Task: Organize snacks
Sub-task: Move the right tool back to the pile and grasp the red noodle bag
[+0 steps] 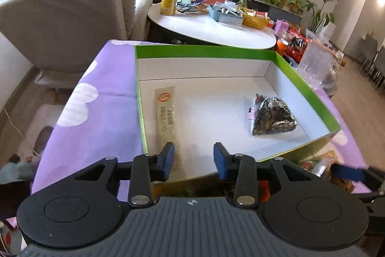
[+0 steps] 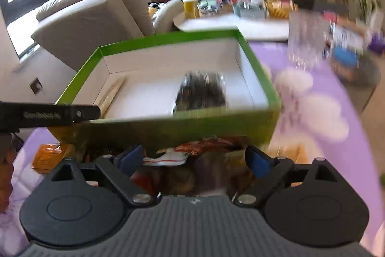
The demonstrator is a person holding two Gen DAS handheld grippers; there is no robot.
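A green-rimmed box (image 1: 305,86) with a white inside stands on the purple cloth. In it lie a long tan snack stick (image 1: 166,115) along the left wall and a clear bag of dark snacks (image 1: 273,116) on the right. My left gripper (image 1: 193,158) hovers open over the box's near edge with nothing between its fingers; its left finger is above the stick's near end. In the blurred right wrist view the box (image 2: 166,129) is ahead. My right gripper (image 2: 195,159) is wide open over a red and white snack packet (image 2: 192,151) in front of the box.
Loose snack packets, one of them orange (image 2: 48,155), lie on the cloth before the box. A clear plastic jug (image 1: 317,64) stands to the right. Beyond are a beige sofa (image 1: 62,13) and a round white table (image 1: 209,28) crowded with a yellow can and baskets.
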